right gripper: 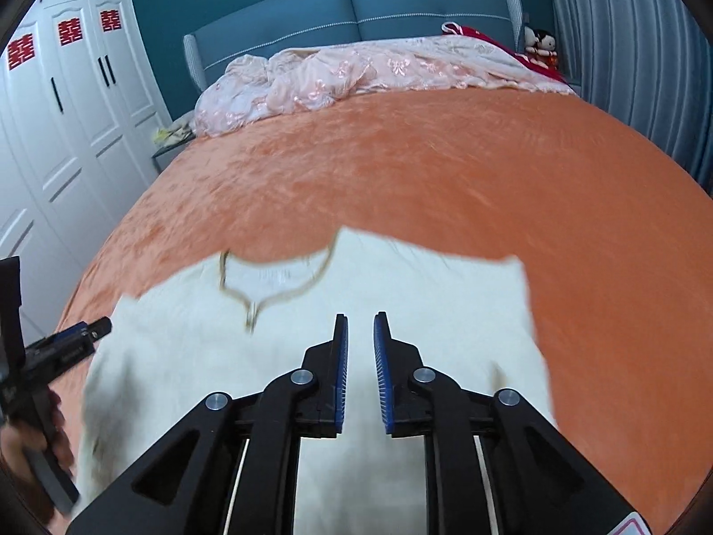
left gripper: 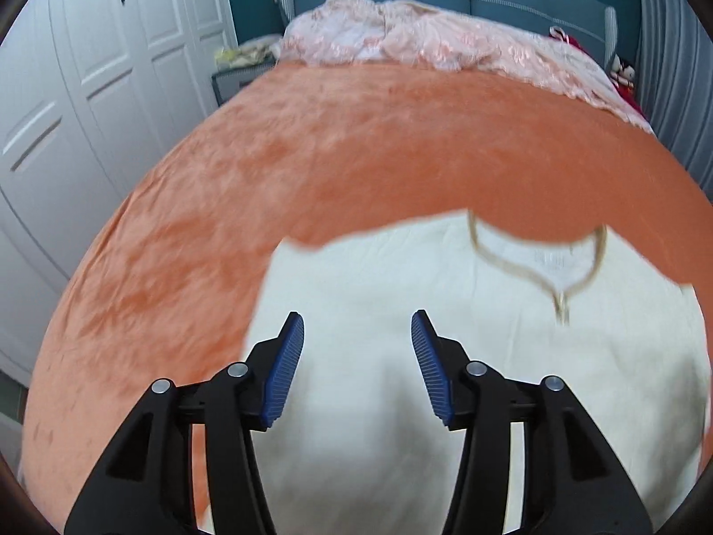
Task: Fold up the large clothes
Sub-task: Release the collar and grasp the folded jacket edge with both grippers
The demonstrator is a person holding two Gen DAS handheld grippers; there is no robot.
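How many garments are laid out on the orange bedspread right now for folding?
1. A cream garment with a tan-trimmed neckline lies flat at the near edge of the orange bedspread, below both grippers. The pink quilt bunched by the headboard could hide others.

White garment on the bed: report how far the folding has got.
Done: the white garment lies on the orange bedspread with its neckline showing and its side edges straight, so perhaps partly folded; blur hides any sleeves. In hand: nothing. The left gripper and right gripper hang above it, jaws apart and empty. Left: the remaining folds.
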